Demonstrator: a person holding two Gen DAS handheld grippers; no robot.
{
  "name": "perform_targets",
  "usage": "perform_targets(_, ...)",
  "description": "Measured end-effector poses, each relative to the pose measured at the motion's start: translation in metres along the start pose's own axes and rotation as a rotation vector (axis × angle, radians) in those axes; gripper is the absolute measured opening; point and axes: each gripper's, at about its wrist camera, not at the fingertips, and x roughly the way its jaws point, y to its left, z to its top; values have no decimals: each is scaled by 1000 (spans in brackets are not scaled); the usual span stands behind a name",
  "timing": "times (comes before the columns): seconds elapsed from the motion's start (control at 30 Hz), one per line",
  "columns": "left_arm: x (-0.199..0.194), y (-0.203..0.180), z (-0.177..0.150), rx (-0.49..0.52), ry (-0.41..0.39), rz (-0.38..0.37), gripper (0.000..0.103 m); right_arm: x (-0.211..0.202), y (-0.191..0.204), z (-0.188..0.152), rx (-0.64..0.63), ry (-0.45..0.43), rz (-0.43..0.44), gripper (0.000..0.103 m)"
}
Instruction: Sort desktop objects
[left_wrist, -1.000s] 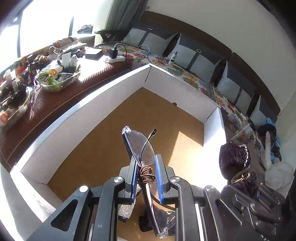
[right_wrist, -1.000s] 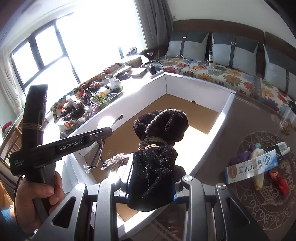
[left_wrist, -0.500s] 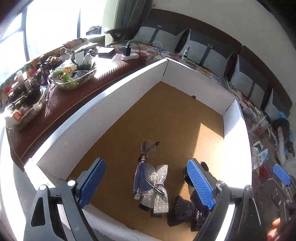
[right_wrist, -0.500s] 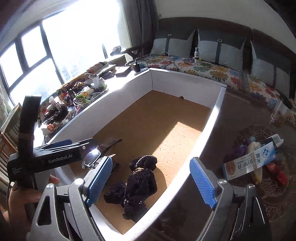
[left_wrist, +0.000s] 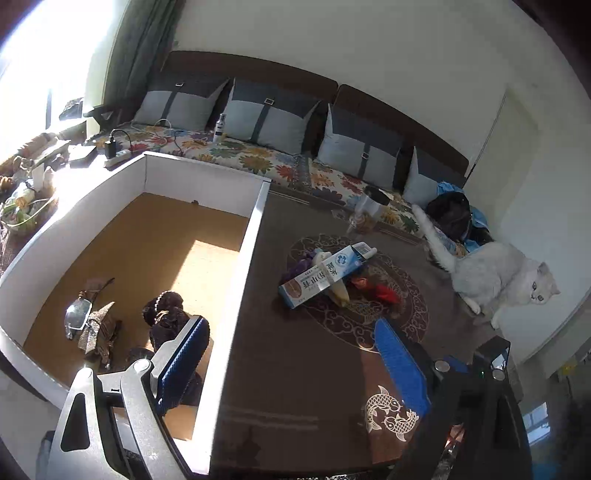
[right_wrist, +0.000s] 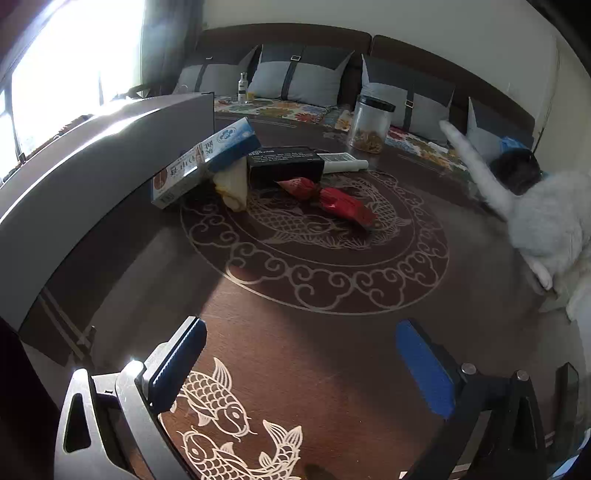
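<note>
At the left of the left wrist view, the white-walled box (left_wrist: 207, 332) now holds the glasses (left_wrist: 78, 314) and the glittery bow (left_wrist: 96, 328) together at lower left, with the dark hair tie (left_wrist: 168, 314) just beside them to the right; half a second ago the camera looked straight down on them, and it has since swung right so the box wall runs down the middle of the frame. The left gripper (left_wrist: 291, 365) is spread wide and holds nothing, one blue pad over the box and the other over the brown table (left_wrist: 295, 369). Right of the wall, the toothpaste box (left_wrist: 320, 275) leans on a pale yellow item (what it is I cannot tell), with red wrapped sweets (left_wrist: 384, 293) beside it. A grey cat (left_wrist: 495, 275) sits at the far right.

In the right wrist view the right gripper (right_wrist: 301, 369), also spread and empty, has left the box and now hangs low over the table's fish pattern, the toothpaste box (right_wrist: 205, 162) at upper left.
</note>
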Motion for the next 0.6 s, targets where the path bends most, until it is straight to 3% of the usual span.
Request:
perform_targets(0.07, 23, -31, -12, 49, 42, -22, 101, 2, -31, -15, 55, 7, -27, 103)
perform_targets(0.2, 89, -76, -46, 120, 168, -21, 101, 6, -74, -21, 181, 36, -34, 103)
perform_targets(0.4, 172, -107, -86, 203, 276, 23, 101, 21, -84, -24, 236, 94, -41, 103)
perform_targets(0.6, 212, -113, -87, 237, 304, 61, 101, 33, -89, -23, 259, 103, -48, 103)
